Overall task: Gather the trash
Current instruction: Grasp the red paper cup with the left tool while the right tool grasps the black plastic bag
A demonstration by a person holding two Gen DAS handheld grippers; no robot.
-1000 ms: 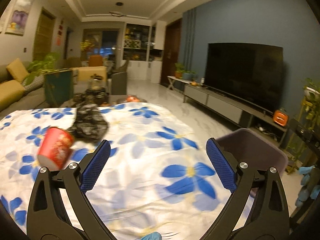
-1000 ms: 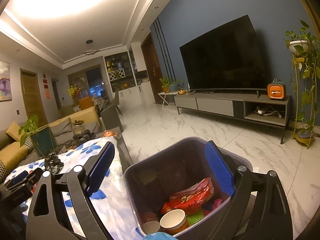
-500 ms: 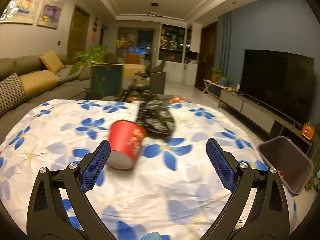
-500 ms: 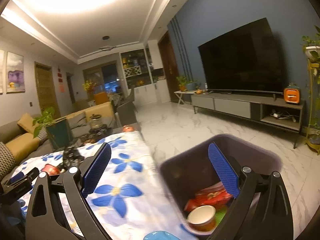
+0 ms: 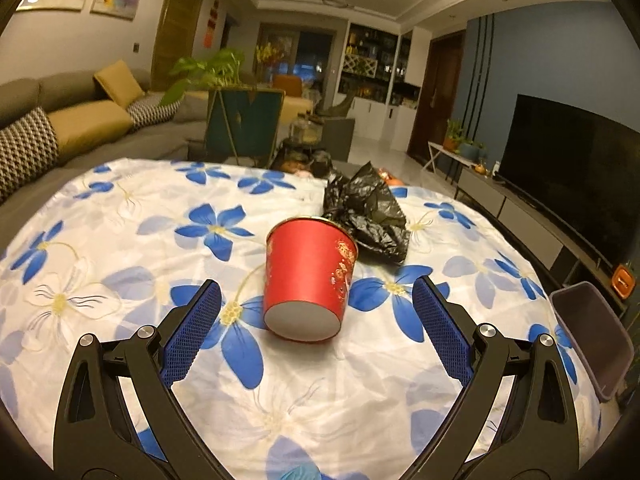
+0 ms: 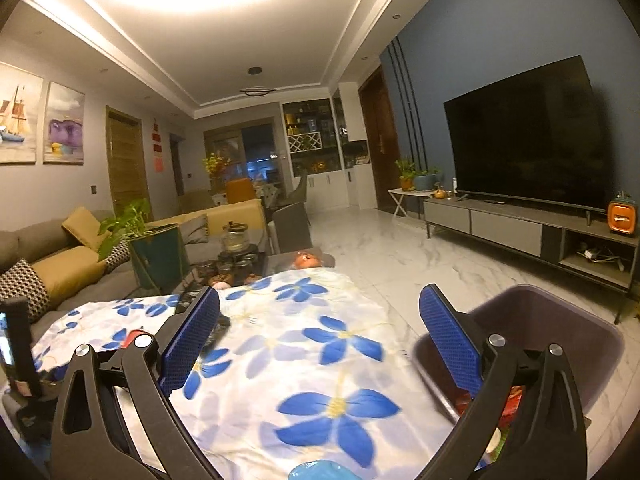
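left tongs (image 5: 316,320) spread wide, empty, framing a tipped red cup (image 5: 310,276) on the bench (image 5: 120,240); right tongs (image 6: 320,344) released beside the bin (image 6: 592,332).

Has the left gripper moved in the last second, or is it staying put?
Yes. The left gripper swung left and closer: the TV slid toward the right edge, and the red cup now sits between its open fingers.

The left gripper (image 5: 316,328) has its blue-padded fingers (image 5: 192,332) spread wide, holding nothing. The right gripper (image 6: 320,344) likewise has its fingers (image 6: 450,340) spread wide and empty, angled slightly downward.
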